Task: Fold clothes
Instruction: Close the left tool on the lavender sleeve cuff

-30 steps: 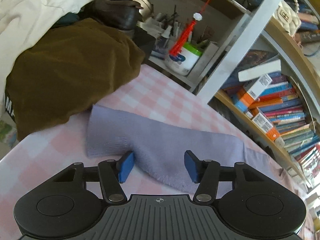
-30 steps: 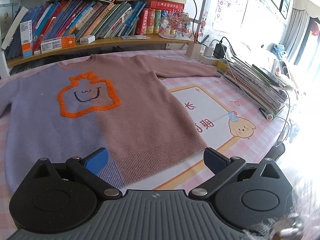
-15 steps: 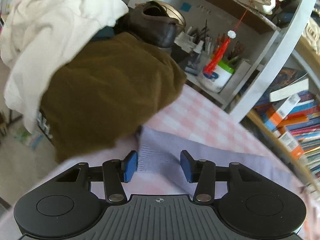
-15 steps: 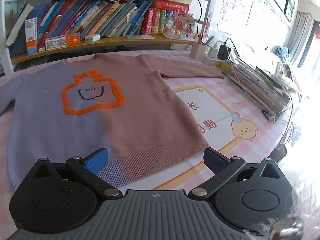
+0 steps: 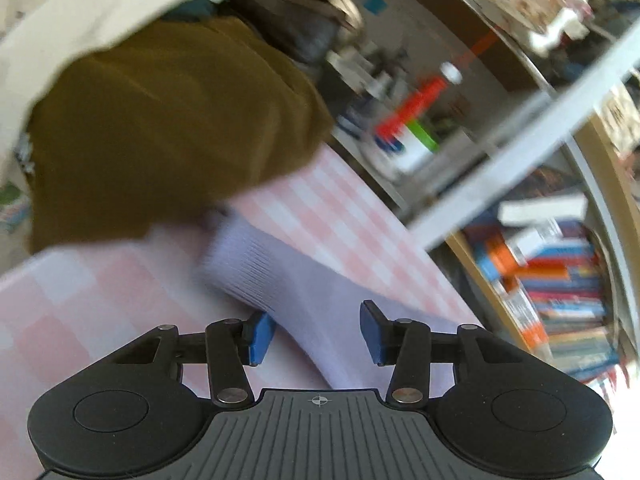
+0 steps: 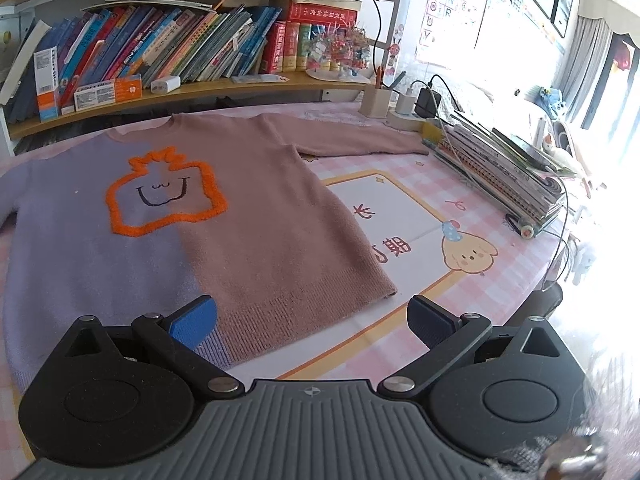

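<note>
2 grippers work over a sweater spread flat, front up, on a pink checked tablecloth; the knit is lilac on one half and dusty pink on the other, with an orange-outlined smiling figure on the chest. At the right gripper, the blue-padded fingers stand wide apart just above the ribbed hem, near the pink corner, gripping nothing. At the left gripper, the fingers are also apart, one on each side of the lilac sleeve, whose ribbed cuff lies just ahead of the tips; the view is motion-blurred and contact with the cloth cannot be told. Beyond the cuff a brown garment hangs over the table edge, with white cloth piled above it. On a low shelf behind, a white tub with a green rim stands beside a red tassel; its contents are too blurred to tell. In the right view a wooden shelf holds a row of leaning books and 2 small boxes, a beige cup at the table's far side holds pencils, and a stack of magazines lies by the pink sleeve's end.
</note>
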Demonstrator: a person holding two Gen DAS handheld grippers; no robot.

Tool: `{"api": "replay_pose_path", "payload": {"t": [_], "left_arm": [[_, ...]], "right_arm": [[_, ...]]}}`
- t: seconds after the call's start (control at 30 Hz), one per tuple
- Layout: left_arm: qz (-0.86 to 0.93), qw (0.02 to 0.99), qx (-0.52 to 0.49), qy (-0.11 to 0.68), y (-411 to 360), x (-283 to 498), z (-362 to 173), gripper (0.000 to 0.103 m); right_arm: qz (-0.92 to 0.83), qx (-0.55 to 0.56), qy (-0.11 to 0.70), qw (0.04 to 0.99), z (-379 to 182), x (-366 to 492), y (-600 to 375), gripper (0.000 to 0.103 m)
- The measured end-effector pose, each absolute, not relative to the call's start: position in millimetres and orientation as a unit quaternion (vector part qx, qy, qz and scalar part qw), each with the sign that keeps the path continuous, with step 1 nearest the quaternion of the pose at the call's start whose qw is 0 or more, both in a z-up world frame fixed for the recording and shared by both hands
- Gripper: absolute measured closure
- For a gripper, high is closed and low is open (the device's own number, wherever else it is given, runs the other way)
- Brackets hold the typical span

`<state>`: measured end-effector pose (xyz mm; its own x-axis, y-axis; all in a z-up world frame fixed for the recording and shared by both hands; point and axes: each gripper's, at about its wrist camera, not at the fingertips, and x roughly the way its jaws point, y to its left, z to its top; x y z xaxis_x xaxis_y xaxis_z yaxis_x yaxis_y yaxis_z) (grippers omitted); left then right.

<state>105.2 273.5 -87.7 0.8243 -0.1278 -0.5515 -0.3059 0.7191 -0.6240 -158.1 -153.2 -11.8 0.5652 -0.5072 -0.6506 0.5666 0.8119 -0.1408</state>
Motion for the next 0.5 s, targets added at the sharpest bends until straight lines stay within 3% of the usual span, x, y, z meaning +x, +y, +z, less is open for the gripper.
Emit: {"api": "replay_pose_path", "payload": {"t": [0.07, 0.23, 0.5], "left_arm": [[0.068, 0.876, -0.379, 0.291, 280.9, 106.5, -88.9, 0.075], [0.09, 0.872, -0.374, 0.303, 285.0, 108.1, -90.8, 0.099], [0.071, 0.883, -0.364, 0.289, 277.2, 104.4, -75.8, 0.1]], "right_arm": [[-0.307, 0.045, 0.354, 0.882, -11.6, -158.1, -155.6, 0.001], [-0.302, 0.046, 0.353, 0.884, -12.1, -155.2, -157.2, 0.001], [-0.276, 0.041, 0.354, 0.893, -13.0, -145.0, -160.5, 0.001]]}}
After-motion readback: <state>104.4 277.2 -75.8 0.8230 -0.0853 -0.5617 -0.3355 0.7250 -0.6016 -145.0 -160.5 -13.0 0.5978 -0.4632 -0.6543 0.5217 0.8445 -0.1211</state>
